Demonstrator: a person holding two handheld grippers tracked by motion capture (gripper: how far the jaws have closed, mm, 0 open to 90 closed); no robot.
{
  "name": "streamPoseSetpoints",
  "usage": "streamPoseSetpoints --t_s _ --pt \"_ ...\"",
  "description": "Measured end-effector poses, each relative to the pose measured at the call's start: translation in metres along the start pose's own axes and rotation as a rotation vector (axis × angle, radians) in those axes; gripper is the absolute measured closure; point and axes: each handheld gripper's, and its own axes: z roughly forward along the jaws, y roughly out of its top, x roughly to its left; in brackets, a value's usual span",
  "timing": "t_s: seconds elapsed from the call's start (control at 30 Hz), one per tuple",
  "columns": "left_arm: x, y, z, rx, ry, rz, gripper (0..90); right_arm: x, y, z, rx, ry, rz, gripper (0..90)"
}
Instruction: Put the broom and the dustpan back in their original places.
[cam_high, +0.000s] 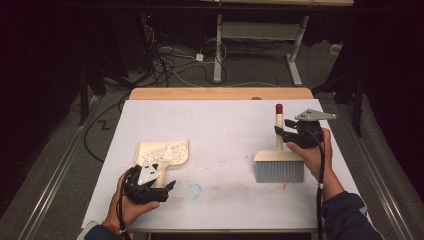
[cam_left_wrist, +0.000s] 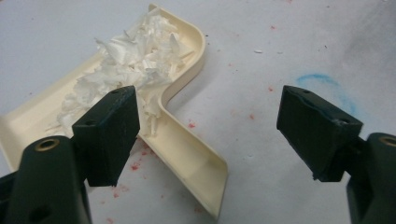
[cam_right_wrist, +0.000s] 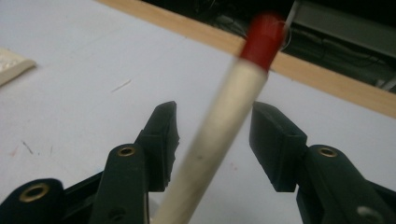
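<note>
A cream dustpan (cam_high: 176, 159) holding white paper scraps (cam_high: 167, 149) lies at the table's front left. My left gripper (cam_high: 152, 182) is open just behind it. In the left gripper view the dustpan's handle (cam_left_wrist: 189, 156) lies between the wide-apart jaws of that gripper (cam_left_wrist: 208, 126), close to the left one, and no pad presses on it. At the right, a brush (cam_high: 279, 170) with grey bristles rests on the table. Its cream handle (cam_right_wrist: 219, 121), capped in red (cam_right_wrist: 262, 39), rises between the jaws of my right gripper (cam_right_wrist: 212, 140), which stand off it on both sides.
A white sheet (cam_high: 225, 130) covers the wooden table, whose bare far edge (cam_high: 220, 93) shows. A blue smudge (cam_high: 194, 190) and red specks mark the sheet near the front. Beyond the table are a desk frame (cam_high: 260, 45) and cables on the floor.
</note>
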Motion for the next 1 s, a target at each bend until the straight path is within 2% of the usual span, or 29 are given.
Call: streamPoseSetpoints --t_s 0.1,0.23,0.4,0.57,0.63,0.87,1.0 --pt "-0.001 0.0 -0.001 -0.014 -0.001 0.007 19.8 0.001 0.001 -0.003 -0.033 -0.025 -0.002 50.6" --pt "-0.001 -0.001 0.0 -0.024 0.007 0.011 19.7 0.003 0.002 -0.007 -0.077 -0.032 -0.009 46.2" --pt "-0.003 -0.002 0.0 -0.031 0.011 0.03 19.3 0.006 0.005 -0.013 -0.138 -0.029 -0.029 39.1" --pt "-0.003 -0.004 0.001 -0.022 0.016 0.036 19.1 0.015 0.007 -0.019 -0.184 -0.024 -0.062 34.3" --pt "-0.003 -0.004 0.0 -0.029 0.013 0.034 19.0 0.017 0.008 -0.022 -0.203 -0.035 -0.06 31.2" --pt "-0.004 -0.005 0.0 -0.023 0.03 0.052 18.9 0.025 0.011 -0.03 -0.234 -0.036 -0.084 26.6" --pt "-0.005 -0.006 -0.001 -0.027 0.032 0.059 18.7 0.027 0.01 -0.034 -0.248 -0.042 -0.081 23.9"
